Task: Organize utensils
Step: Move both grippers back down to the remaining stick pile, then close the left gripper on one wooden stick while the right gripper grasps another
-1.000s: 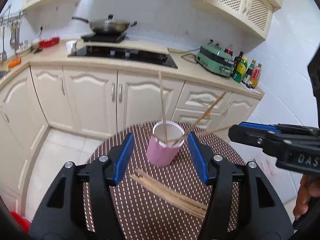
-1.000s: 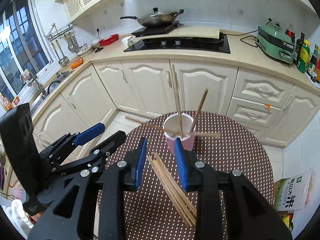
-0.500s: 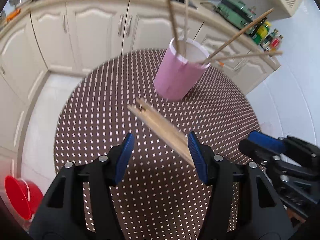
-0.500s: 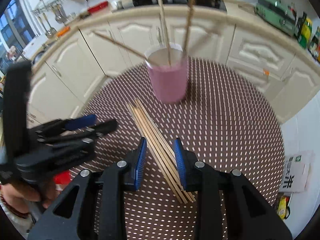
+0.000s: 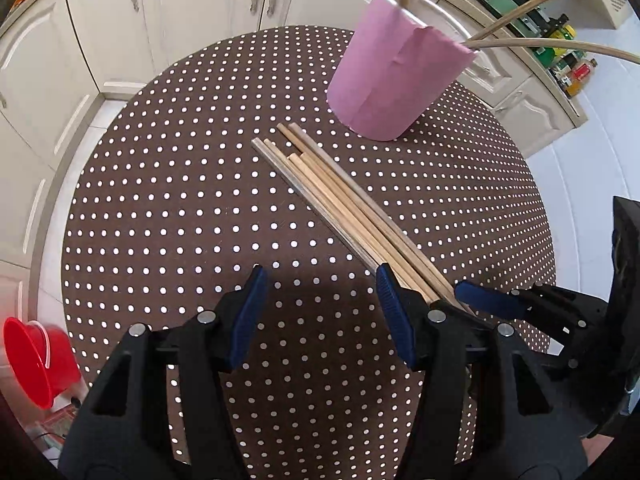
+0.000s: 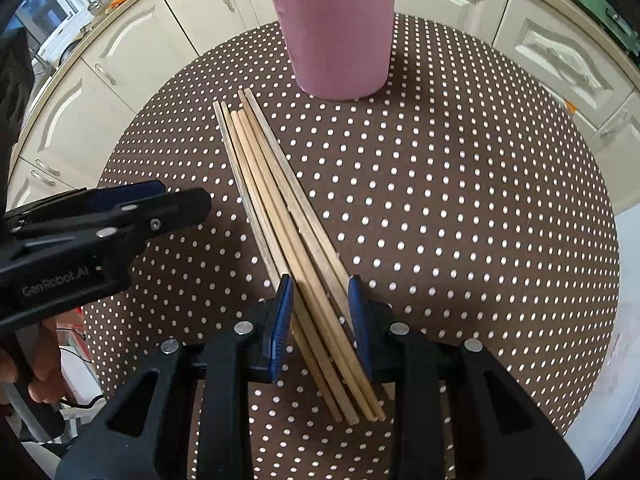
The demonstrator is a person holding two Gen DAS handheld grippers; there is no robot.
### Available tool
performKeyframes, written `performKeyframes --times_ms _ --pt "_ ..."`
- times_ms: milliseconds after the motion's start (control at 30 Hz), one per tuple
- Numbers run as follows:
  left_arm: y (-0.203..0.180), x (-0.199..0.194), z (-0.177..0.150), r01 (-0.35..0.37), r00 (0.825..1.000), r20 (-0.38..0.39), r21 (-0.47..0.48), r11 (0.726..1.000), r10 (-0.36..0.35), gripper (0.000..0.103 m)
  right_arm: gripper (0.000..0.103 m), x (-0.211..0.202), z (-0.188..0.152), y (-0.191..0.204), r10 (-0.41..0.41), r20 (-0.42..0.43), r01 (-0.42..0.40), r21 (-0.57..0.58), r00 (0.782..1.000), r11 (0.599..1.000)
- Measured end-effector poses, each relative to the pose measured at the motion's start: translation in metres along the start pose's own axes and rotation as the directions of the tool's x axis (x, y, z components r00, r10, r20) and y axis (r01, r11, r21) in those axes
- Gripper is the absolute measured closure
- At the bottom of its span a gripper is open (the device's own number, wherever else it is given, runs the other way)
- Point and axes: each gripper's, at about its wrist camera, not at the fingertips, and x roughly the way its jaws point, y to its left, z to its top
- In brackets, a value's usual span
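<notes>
A round tabletop covered in brown cloth with white dots is seen from above by two wrist cameras. A bundle of wooden chopsticks is laid flat near the middle of it, one end lying close to a pink cup that stands upright toward the far edge. A few more chopsticks are propped inside the cup and lean out over its rim.

The right tongs are lowered over the near end of the bundle, with the sticks lying between the two blue pads; whether the pads press on the wood cannot be told. The left tongs are held open above bare cloth just beside the bundle, nothing between them. Cream kitchen cabinets are seen behind, and a red bucket on the floor.
</notes>
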Motion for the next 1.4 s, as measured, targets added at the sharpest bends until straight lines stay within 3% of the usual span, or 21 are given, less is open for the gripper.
performKeyframes --times_ms 467,767,900,1000,1100,1233,1400 --pt "-0.015 0.02 0.007 0.009 0.999 -0.044 -0.013 1.0 -0.01 0.045 0.066 0.009 0.008 -0.01 0.069 -0.05 -0.071 -0.032 0.996 0.997" --pt "-0.033 0.031 0.014 -0.04 0.998 -0.054 0.024 0.999 0.041 0.045 0.057 0.016 0.001 0.008 0.029 -0.036 -0.032 -0.1 0.999 0.994" --pt "-0.041 0.035 0.014 -0.079 0.996 -0.046 0.054 0.995 0.082 0.045 0.057 0.014 0.005 0.001 0.075 -0.03 -0.077 -0.059 0.997 0.995" --pt "-0.049 0.039 0.016 -0.135 0.99 -0.034 0.079 0.988 0.138 0.054 0.057 0.011 0.008 -0.005 0.102 -0.038 -0.103 -0.046 0.994 0.994" --pt "-0.05 0.04 0.018 -0.169 0.984 -0.034 0.095 0.981 0.173 0.073 0.057 0.003 0.009 -0.014 0.105 -0.032 -0.106 -0.046 0.994 0.993" --pt "-0.039 0.039 0.023 -0.126 0.989 -0.068 0.103 0.987 0.134 0.084 0.057 -0.006 0.023 -0.03 0.099 -0.007 -0.099 -0.018 0.995 0.995" --pt "-0.027 0.035 0.03 -0.067 0.992 -0.104 0.07 0.995 0.074 0.086 0.057 -0.004 0.048 -0.035 0.083 0.022 -0.082 -0.038 0.996 0.996"
